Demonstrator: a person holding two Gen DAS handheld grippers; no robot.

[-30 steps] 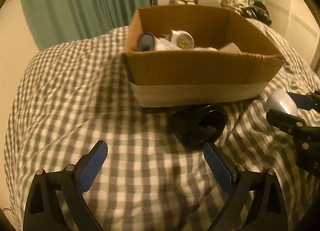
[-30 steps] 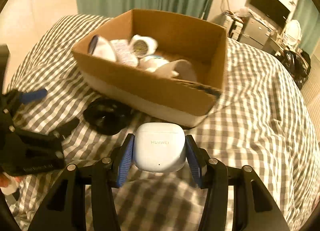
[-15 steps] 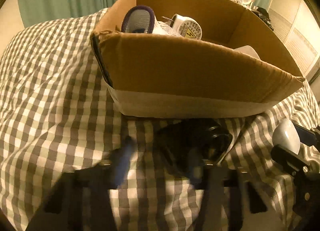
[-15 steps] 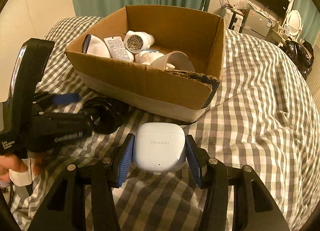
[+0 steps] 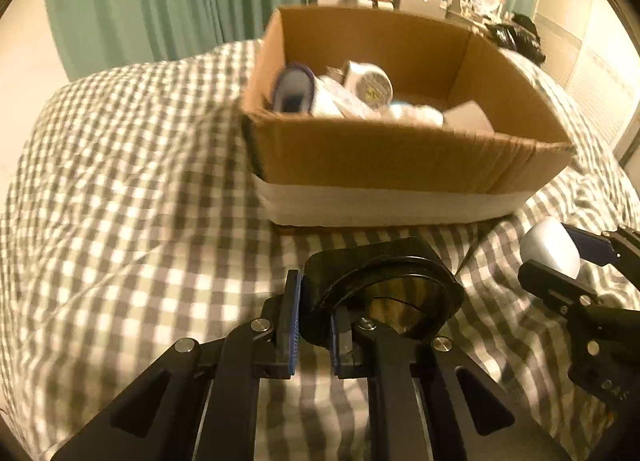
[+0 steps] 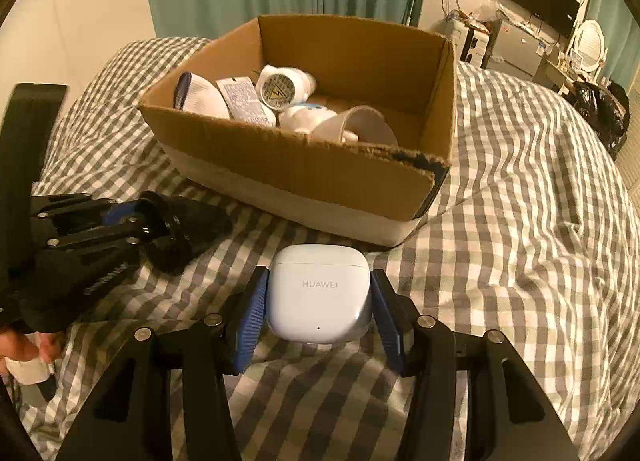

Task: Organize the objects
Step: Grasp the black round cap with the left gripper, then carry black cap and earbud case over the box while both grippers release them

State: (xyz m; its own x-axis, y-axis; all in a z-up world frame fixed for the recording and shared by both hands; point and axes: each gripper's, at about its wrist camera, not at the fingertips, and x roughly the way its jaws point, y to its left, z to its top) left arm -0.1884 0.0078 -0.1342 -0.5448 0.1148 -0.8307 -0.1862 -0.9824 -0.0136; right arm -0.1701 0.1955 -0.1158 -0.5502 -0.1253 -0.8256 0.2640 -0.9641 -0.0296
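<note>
While both grippers grip objects, the cardboard box [image 6: 304, 165] sits on the checked bedcover [image 6: 520, 221].

Left gripper [image 5: 314, 327]: jaws fully closed, pinching the rim of a black round object [image 5: 384, 293] that lies on the bedcover just in front of the box. Right gripper [image 6: 318, 321]: jaws part open, blue pads pressed on both sides of a white earbud case [image 6: 318, 293], held in front of the box's near corner. Inside the box lie several white items, among them a charger plug [image 6: 280, 89].
</note>
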